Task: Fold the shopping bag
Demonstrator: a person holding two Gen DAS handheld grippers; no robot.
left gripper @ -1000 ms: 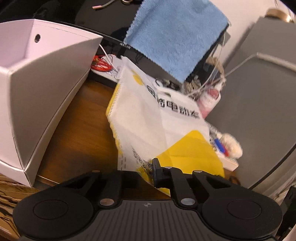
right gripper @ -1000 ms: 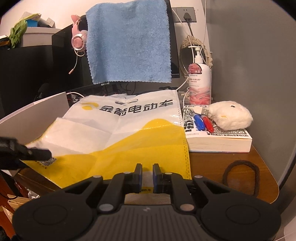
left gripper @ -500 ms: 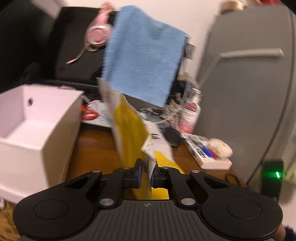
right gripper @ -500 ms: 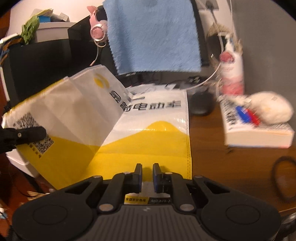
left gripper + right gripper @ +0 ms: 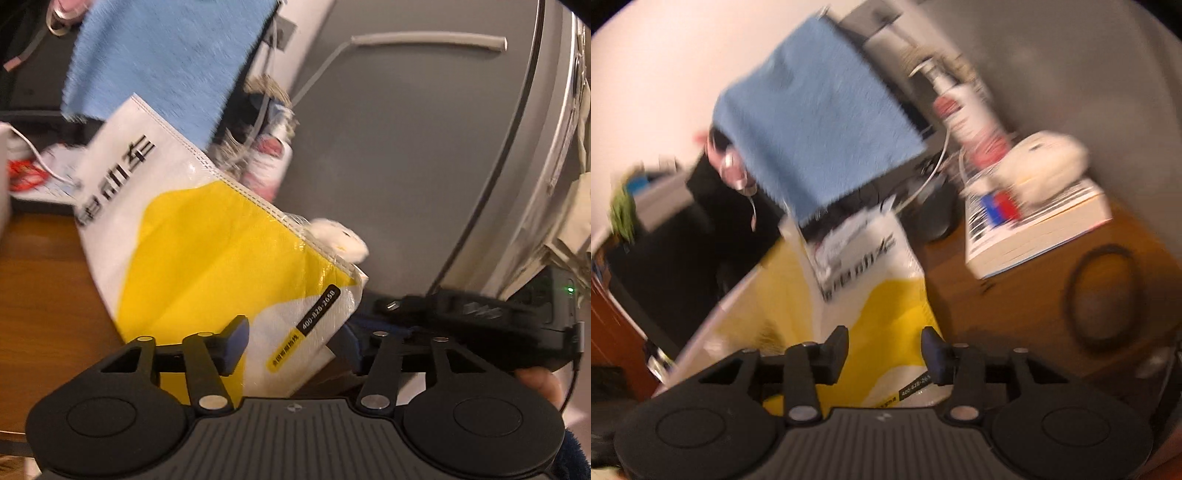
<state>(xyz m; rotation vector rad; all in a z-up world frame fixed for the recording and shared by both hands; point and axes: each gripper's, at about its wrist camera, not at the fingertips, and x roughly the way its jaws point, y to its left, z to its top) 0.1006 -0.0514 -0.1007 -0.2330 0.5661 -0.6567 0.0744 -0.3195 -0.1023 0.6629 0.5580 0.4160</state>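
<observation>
Nearest, the left gripper (image 5: 291, 341) has its fingers apart and opening, the bottom edge of the shopping bag (image 5: 207, 258) between them, no pad pressing it. The right gripper (image 5: 884, 350) is likewise spreading its fingers, the bag's yellow corner (image 5: 886, 314) between them, loose. The bag lies doubled over on the wooden counter (image 5: 1015, 306). Beyond it, toward the counter's far right corner, a book (image 5: 1034, 236) carries a white plush toy (image 5: 1045, 162); a blue towel (image 5: 816, 129) hangs behind.
</observation>
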